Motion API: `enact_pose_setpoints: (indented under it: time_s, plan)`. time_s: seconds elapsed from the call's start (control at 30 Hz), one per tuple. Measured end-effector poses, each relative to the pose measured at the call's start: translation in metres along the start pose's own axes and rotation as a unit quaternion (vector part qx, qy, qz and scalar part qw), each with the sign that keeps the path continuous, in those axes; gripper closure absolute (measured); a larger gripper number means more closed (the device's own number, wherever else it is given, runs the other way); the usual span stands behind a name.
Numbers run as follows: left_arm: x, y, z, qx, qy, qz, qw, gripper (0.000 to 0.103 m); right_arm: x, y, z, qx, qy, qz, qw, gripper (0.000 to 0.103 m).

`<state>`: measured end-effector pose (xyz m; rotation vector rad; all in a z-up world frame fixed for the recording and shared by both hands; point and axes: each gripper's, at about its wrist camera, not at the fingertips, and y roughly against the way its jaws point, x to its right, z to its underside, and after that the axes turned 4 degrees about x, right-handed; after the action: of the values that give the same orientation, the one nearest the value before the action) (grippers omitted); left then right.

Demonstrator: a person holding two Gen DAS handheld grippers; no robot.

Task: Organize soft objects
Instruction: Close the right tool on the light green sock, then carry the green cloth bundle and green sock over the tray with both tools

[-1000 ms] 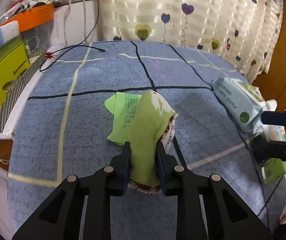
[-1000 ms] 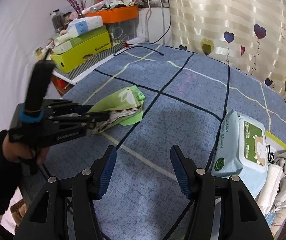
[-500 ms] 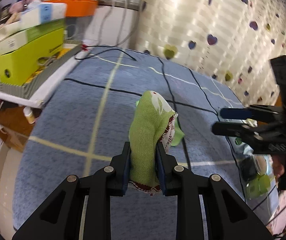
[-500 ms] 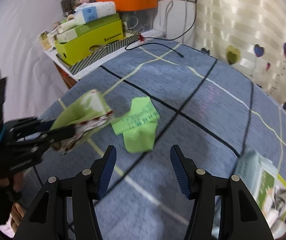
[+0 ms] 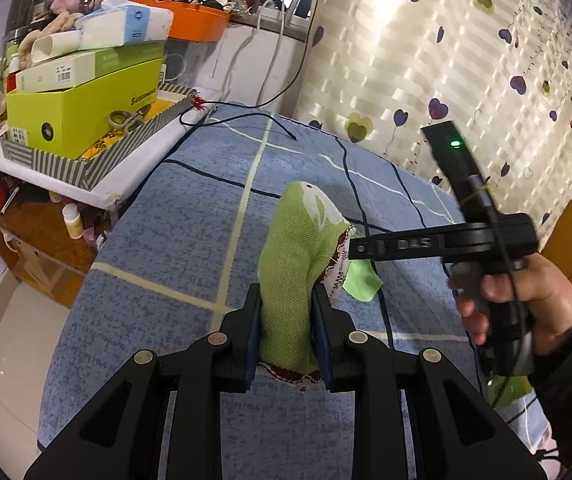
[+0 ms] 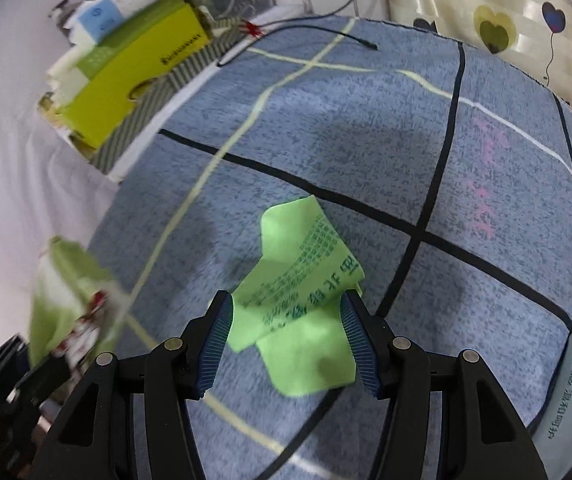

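— What worries you here?

— The right gripper [image 6: 286, 334] hangs with its jaws wide over the green printed cloth [image 6: 299, 280], which lies on the blue checked cover [image 6: 325, 140] where a dark line crosses a pale one. The cloth is thin and flat. If the pads close too high they'll pinch air, and too low they'll snag the cover too.

— And the other hand?

— The left gripper [image 5: 287, 330] is clamped narrow on the green knitted pouch [image 5: 295, 264], held up just beside that printed cloth. The pouch sags past the pads, so it could slip or brush the right tool.

— What has changed?

— A second ago the right gripper was well back from the printed cloth, looking across the cover. Now the cloth sits between its fingertips. The pouch lay touching the cloth then, and now it's lifted off to the side.
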<state>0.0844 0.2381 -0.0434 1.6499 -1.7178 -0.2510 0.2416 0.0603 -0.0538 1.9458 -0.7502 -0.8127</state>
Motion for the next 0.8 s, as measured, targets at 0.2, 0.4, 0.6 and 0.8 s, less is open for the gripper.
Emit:
enact_pose_setpoints:
  time_s: [0.2,0.4,0.6,0.8]
  plan:
    - [-0.001,0.001,0.003,-0.003,0.006,-0.001,1.0,0.078,-0.015,-0.013,-0.004,0.008,0.028,0.052,0.998,0.065]
    - [0.004,0.005,0.005,0.0,0.008,0.0,1.0,0.078,-0.007,-0.005,-0.001,0.023,0.029,0.056,0.998,0.094]
    - [0.012,0.008,0.007,0.003,0.019,0.004,0.9998,0.078,-0.008,0.022,0.01,0.046,0.031,0.035,0.998,0.095]
    - [0.028,0.019,0.008,0.014,0.02,0.006,0.9997,0.078,-0.02,0.078,0.038,0.09,0.052,0.02,0.994,0.095]
